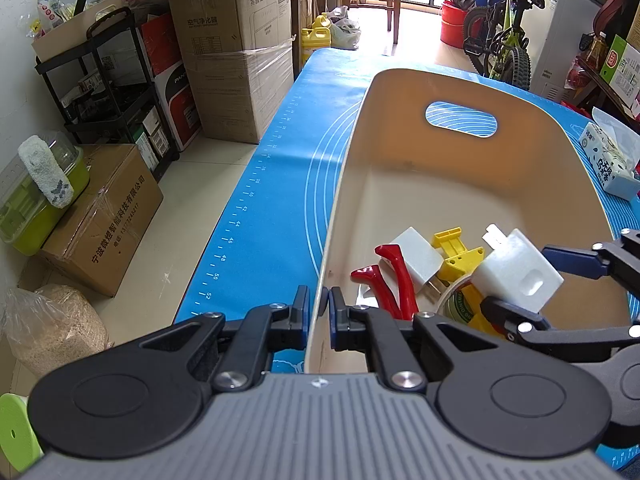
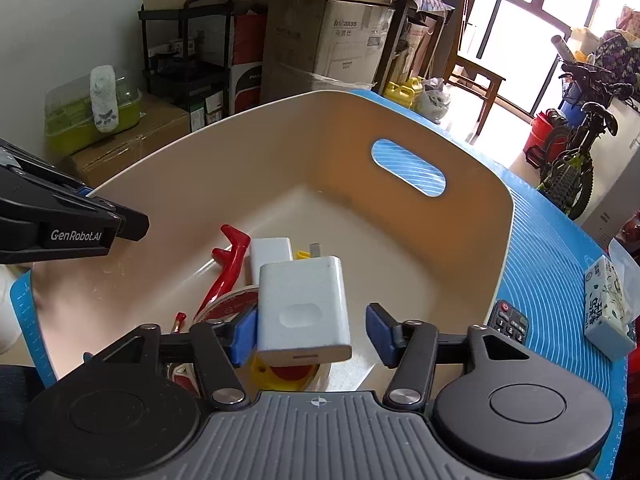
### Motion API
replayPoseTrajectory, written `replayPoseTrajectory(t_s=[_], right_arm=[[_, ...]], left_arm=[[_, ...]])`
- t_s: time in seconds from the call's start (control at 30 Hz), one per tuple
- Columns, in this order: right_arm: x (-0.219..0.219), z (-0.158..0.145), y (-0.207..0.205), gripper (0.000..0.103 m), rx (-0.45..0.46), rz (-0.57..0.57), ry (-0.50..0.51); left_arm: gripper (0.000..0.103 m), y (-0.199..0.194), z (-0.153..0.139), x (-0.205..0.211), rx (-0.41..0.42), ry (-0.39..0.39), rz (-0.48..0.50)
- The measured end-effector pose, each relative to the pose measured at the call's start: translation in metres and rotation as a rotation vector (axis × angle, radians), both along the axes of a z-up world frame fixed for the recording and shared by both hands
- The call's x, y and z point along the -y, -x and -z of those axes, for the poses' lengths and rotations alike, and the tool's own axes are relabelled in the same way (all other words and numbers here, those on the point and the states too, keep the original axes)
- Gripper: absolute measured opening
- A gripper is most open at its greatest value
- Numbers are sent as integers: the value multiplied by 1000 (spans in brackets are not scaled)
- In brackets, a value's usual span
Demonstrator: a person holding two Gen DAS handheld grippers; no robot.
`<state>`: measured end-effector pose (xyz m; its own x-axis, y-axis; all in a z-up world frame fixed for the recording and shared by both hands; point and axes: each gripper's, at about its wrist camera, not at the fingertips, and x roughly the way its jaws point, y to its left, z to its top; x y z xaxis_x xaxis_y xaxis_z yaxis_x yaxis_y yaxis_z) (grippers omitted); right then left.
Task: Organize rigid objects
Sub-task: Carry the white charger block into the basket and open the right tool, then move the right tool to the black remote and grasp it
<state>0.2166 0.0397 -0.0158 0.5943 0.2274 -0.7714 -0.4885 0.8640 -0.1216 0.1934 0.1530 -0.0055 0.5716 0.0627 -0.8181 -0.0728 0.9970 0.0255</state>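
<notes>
A cream plastic bin [image 1: 348, 184] [image 2: 200, 168] stands on the blue mat. My left gripper [image 1: 319, 307] is shut on the bin's left wall. My right gripper [image 2: 312, 330] [image 1: 532, 280] is open over the bin; a white charger [image 2: 304, 308] [image 1: 516, 270] sits between its fingers, touching the left pad, with a gap at the right pad. In the bin lie a second white charger [image 2: 270, 256] [image 1: 416, 258], red-handled pliers [image 2: 228, 264] [image 1: 394, 280], a yellow plastic piece [image 1: 456, 252] and a tape roll [image 2: 228, 306] [image 1: 460, 304].
A remote control [image 2: 508, 320] and a tissue pack [image 2: 606, 308] [image 1: 608, 164] lie on the mat [image 1: 272, 200] right of the bin. Cardboard boxes [image 1: 240, 60], a black shelf and a bicycle [image 1: 504, 36] stand on the floor beyond the table.
</notes>
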Motion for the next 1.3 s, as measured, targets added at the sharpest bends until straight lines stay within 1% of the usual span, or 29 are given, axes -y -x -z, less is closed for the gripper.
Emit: replayPoseTrajectory(t_s=[0.13, 0.3, 0.4, 0.53, 0.67, 0.73, 0.87, 1.0, 1.1, 1.3], right_arm=[[9, -7, 4, 74, -12, -8, -38], [37, -24, 11, 77, 4, 30, -143], [59, -36, 16, 77, 44, 73, -190], [91, -48, 18, 78, 111, 145, -204], [125, -48, 9, 78, 132, 250, -201], [139, -40, 1, 79, 123, 297, -192], [152, -16, -14, 79, 99, 377, -150], [164, 12, -19, 79, 66, 446, -156], [163, 30, -23, 79, 64, 481, -155], [150, 53, -38, 79, 87, 511, -135]], left_arm=[[11, 0, 0, 0, 0, 0, 0], [11, 0, 0, 0, 0, 0, 0], [11, 1, 0, 1, 0, 2, 0], [11, 1, 1, 1, 0, 2, 1], [11, 1, 1, 1, 0, 2, 1], [11, 1, 1, 1, 0, 2, 1], [11, 1, 1, 0, 0, 0, 1], [11, 1, 0, 0, 0, 0, 2], [11, 1, 0, 0, 0, 0, 2], [11, 2, 0, 0, 0, -4, 3]])
